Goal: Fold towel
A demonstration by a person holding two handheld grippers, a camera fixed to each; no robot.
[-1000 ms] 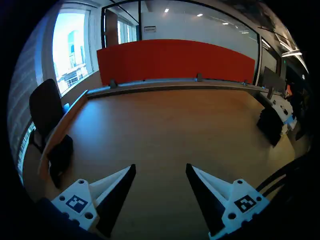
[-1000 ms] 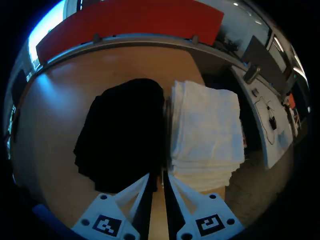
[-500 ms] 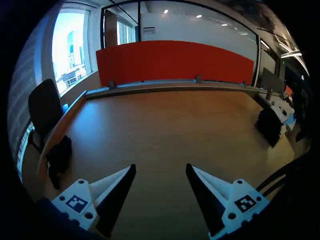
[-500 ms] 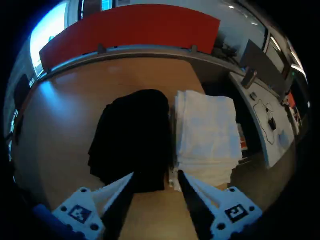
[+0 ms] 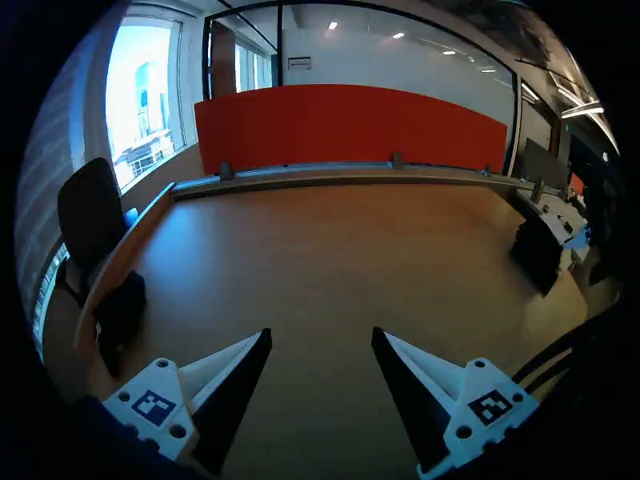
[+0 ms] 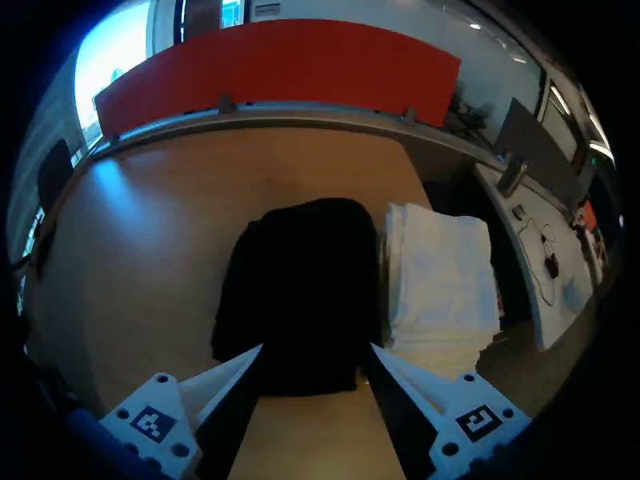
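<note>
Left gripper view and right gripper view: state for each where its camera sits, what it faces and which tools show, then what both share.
Left gripper view: rides the left gripper, faces across the wooden tabletop to the red partition panel; its open fingers show.
Right gripper view: rides the right gripper, tilts down on the black towel pile beside the white folded towel stack; its open fingers show.
Shared: tabletop, red panel.

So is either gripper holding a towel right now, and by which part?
Nothing is held. The left gripper is open over the wooden table; the right gripper is open at the near edge of the black towels, not pinching them.
</note>
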